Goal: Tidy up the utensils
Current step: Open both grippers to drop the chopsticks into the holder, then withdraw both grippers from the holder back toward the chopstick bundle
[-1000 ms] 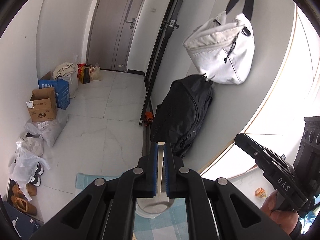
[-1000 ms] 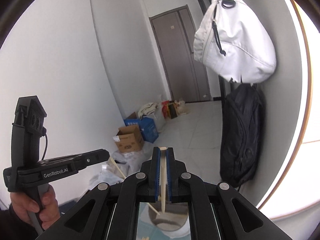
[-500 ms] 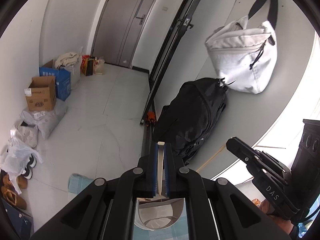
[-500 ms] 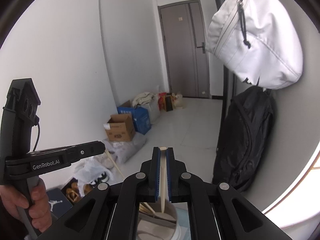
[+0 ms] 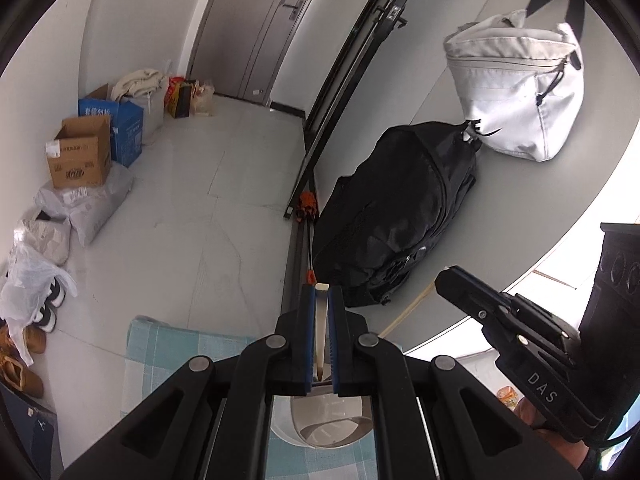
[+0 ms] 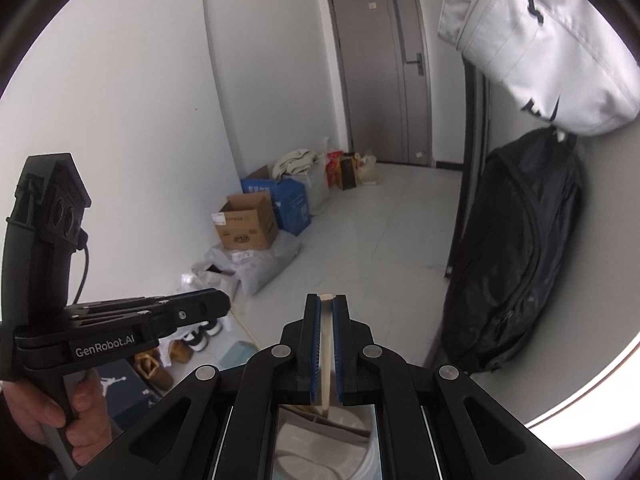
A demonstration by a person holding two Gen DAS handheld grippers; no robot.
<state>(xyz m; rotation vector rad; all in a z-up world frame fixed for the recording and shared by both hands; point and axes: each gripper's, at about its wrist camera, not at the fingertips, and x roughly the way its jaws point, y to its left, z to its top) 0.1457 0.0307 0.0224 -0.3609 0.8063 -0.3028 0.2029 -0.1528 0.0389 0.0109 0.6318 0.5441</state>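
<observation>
Holding one pale chopstick each, the two grippers have come lower over the white holder cup than they were a moment ago. The left gripper (image 5: 321, 292) has its jaws squeezed tight on a chopstick (image 5: 320, 332), and the stick's dark tip points down at the cup (image 5: 326, 428), which sits on a blue checked cloth (image 5: 168, 356). The right gripper (image 6: 327, 300) is pinched narrow on its own chopstick (image 6: 326, 356), and that tip hangs just over the cup (image 6: 320, 440) too. In the right view you can see other sticks already lying inside the cup. Before, only a small bit of the cup showed under each tool; now more of its round mouth fills the gap below the jaws, and the floor and bags have slid up in both views. The black backpack (image 5: 400, 208) and the white bag (image 5: 516, 84) hang on the wall far behind, out of the way. I think this means the sticks are almost ready to be dropped in. The next job is likely to line each tip up over the mouth and let go. If a tip hits the rim, the stick may tip out onto the cloth.
</observation>
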